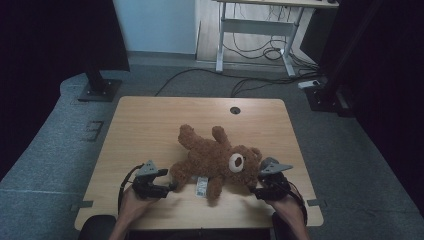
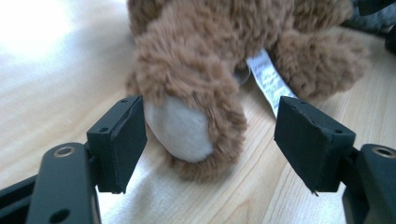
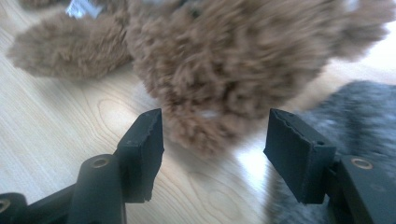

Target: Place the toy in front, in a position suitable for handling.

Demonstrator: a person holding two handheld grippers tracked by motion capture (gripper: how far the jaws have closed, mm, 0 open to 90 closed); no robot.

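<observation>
A brown teddy bear (image 1: 215, 157) is seen lying on the wooden bench (image 1: 150, 125), between the two tools. The left tool (image 1: 167, 186) is held with its jaws apart, and a pale-soled paw (image 2: 182, 128) lies between them, close to the left jaw but not clamped. A white label (image 2: 268, 79) hangs just beyond the right jaw. The right tool (image 1: 256, 191) is likewise spread, with a furry part of the bear just ahead of the gap. Nothing is judged gripped yet; closing and lifting appear to remain.

The black two-jaw left tool (image 1: 172, 186) at 7 o'clock and right tool (image 1: 254, 191) at 5 o'clock (forearms behind) both gape wide.
</observation>
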